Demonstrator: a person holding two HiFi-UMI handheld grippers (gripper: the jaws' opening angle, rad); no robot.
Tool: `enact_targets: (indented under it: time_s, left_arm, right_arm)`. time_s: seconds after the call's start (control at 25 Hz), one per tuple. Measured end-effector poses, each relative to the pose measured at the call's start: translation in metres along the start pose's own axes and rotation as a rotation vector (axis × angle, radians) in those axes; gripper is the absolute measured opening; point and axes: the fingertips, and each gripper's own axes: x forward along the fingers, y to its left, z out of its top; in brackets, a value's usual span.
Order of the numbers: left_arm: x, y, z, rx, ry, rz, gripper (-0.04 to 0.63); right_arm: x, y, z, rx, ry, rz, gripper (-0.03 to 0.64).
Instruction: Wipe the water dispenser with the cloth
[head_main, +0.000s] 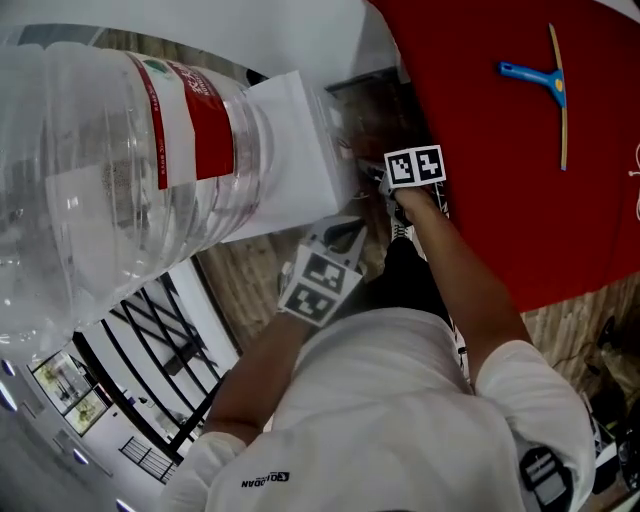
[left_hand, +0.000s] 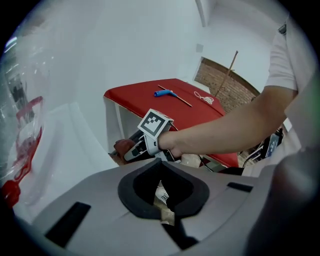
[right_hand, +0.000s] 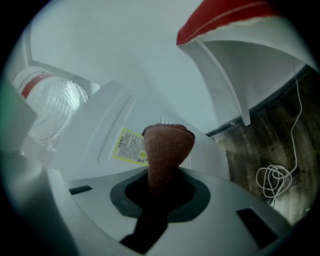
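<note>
The right gripper (right_hand: 162, 182) was clamped on a reddish-brown cloth (right_hand: 167, 147), whose folded end stood out past the jaws toward the white side panel of the water dispenser (right_hand: 100, 125), just right of a yellow label (right_hand: 129, 146). Whether the cloth actually pressed on the panel could not be told. The clear bottle (head_main: 120, 170) with its red band sat on top of the dispenser, at the left of the scene. The left gripper (left_hand: 164, 202) hung nearer the person and to the left of the right one, its jaws drawn together with only a thin slit between them and nothing in them. To the right stood a red table (head_main: 480, 120) with a blue squeegee (head_main: 545, 78) lying on its far part. A coiled white cord (right_hand: 274, 181) lay on the wooden floor (right_hand: 260, 145) under the table.
</note>
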Motion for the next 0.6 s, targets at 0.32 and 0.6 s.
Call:
enact_targets:
  time_s: [0.32, 0.6]
  left_arm:
    - [0.047, -0.022, -0.027, 0.013, 0.127, -0.066, -0.011]
    - [0.093, -0.019, -0.065, -0.034, 0.22, -0.101, -0.011]
  right_arm:
    - [0.029, -0.045, -0.015, 0.019, 0.014, -0.056, 0.055]
    - [0.068, -0.093, -0.029, 0.03, 0.049, -0.094, 0.055]
